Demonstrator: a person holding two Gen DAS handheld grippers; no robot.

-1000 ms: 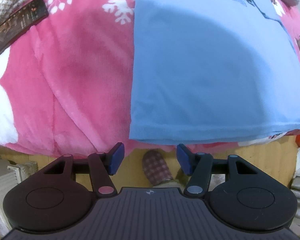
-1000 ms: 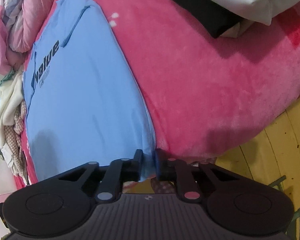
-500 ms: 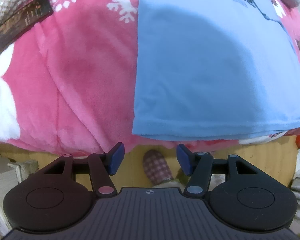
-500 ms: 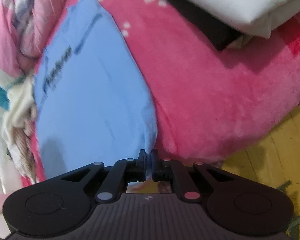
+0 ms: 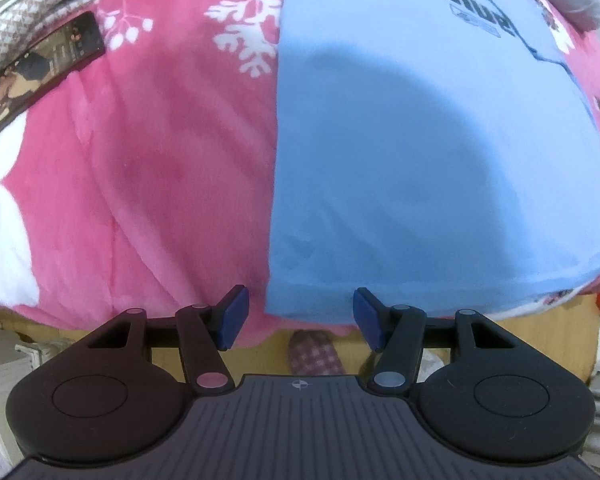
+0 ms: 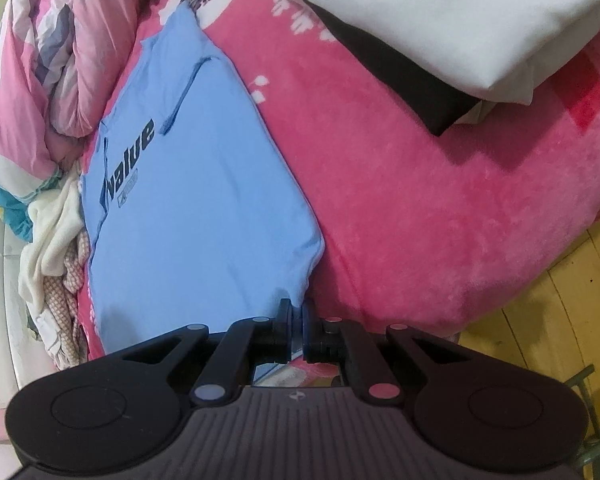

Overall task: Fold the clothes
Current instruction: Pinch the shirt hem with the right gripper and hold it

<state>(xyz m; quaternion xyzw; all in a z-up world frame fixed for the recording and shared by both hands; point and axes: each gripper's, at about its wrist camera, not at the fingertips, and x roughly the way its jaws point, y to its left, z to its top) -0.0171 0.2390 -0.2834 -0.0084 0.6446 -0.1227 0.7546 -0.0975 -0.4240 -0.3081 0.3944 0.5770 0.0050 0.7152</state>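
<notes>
A light blue T-shirt (image 5: 420, 168) with dark "Value" lettering lies flat on a pink blanket (image 5: 148, 168), its sides folded in. In the left wrist view my left gripper (image 5: 298, 312) stands open just over the shirt's near left hem corner, with its blue pads (image 5: 232, 314) on either side of the hem and not touching it. Seen from the right wrist, the same T-shirt (image 6: 188, 200) runs away from me, and my right gripper (image 6: 298, 316) is shut on its near right hem corner.
A dark patterned strip (image 5: 40, 72) lies at the blanket's upper left. A white folded cloth (image 6: 460, 12) over a black one (image 6: 400, 80) sits at the back right, and a heap of clothes (image 6: 52, 100) at the left. Below the bed edge are wooden floor (image 6: 548, 308) and a checked slipper (image 5: 314, 352).
My right gripper has shut fully on the shirt's hem corner and tilted up, showing more of the bed. The left gripper has edged forward over the hem, still open.
</notes>
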